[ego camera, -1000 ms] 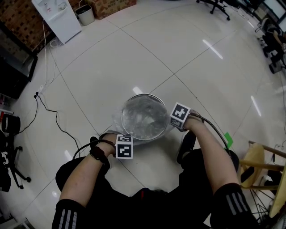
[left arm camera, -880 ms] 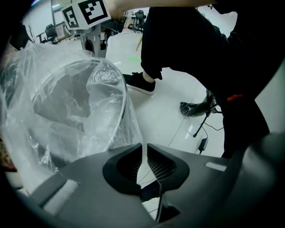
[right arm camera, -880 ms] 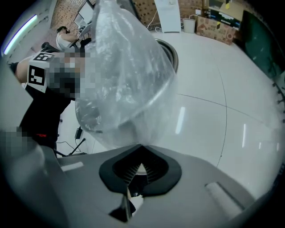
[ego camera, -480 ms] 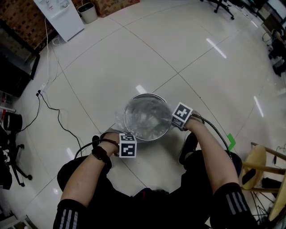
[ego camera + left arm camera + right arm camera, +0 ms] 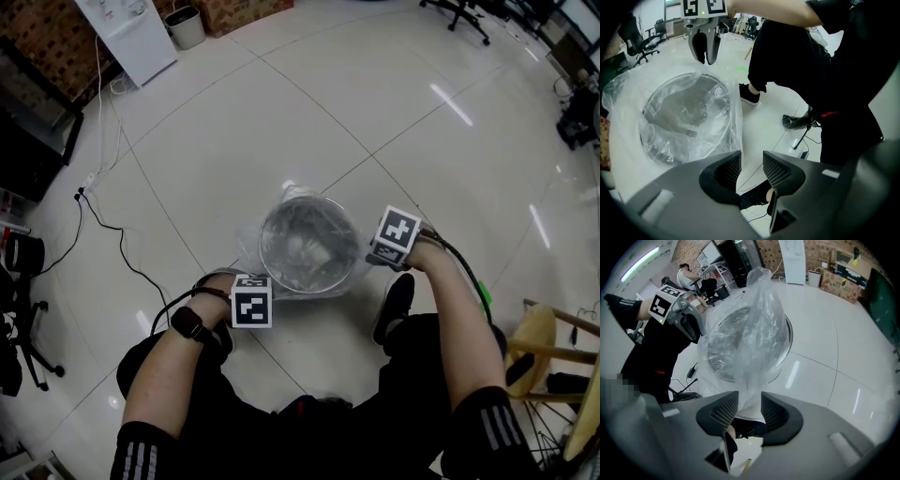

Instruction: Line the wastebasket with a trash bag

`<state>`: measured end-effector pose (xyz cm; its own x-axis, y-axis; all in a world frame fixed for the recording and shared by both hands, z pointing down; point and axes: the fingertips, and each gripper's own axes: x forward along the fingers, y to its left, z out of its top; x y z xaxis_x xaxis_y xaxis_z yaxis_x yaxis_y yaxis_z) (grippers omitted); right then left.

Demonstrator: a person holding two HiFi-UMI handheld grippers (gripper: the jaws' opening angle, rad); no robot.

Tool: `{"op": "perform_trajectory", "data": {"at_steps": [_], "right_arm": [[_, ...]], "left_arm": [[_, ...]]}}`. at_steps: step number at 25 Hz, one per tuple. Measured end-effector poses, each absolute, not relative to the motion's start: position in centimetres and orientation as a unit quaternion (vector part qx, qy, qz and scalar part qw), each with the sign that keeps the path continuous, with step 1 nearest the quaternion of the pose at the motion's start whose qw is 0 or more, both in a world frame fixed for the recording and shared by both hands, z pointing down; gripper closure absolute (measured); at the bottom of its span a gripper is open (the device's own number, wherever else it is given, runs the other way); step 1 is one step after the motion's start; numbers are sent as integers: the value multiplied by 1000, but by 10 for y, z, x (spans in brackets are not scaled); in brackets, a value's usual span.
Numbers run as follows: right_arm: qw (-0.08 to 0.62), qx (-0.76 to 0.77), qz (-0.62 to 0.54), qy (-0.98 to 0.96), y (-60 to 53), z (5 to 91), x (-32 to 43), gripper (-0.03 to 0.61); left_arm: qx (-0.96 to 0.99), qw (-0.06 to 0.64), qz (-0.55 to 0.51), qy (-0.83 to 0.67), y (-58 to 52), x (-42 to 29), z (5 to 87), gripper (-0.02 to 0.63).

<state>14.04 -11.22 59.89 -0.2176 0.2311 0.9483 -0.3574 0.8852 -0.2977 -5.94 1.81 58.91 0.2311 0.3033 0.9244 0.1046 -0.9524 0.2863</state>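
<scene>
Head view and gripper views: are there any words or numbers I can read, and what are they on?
No text can be read anywhere.
Left marker cube: black-and-white squares only, no letters.
Right marker cube: the same, squares only.
White cabinet: marks on top too small to read.
Cardboard box: any print too blurred to read.
Trash bag: clear, no print seen.

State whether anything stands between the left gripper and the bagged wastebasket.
Nothing visible does. The left gripper, its jaws opening and empty, looks straight at the trash bag draped over the wastebasket.
</scene>
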Motion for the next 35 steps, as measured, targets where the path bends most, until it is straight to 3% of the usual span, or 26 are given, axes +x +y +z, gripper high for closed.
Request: {"op": "perform_trajectory", "data": {"at_steps": [6, 10, 15, 21, 28, 35], "right_arm": [[620, 57, 197, -757, -122, 569, 145, 399], [595, 75, 185, -778, -133, 545, 140, 399], [636, 29, 158, -755, -106, 555, 141, 398], [649, 18, 179, -739, -87, 609, 149, 397], [620, 51, 199, -757, -85, 659, 145, 369], [572, 98, 183, -794, -97, 679, 143, 360]], "left_arm": [[810, 88, 571, 103, 8, -59, 550, 466], [820, 54, 565, 73, -1, -55, 536, 442], [805, 34, 585, 91, 13, -55, 559, 440], [793, 87, 594, 109, 36, -62, 590, 440], [819, 133, 558, 1, 6, -64, 615, 439], [845, 271, 439, -143, -27, -64, 615, 447]]}}
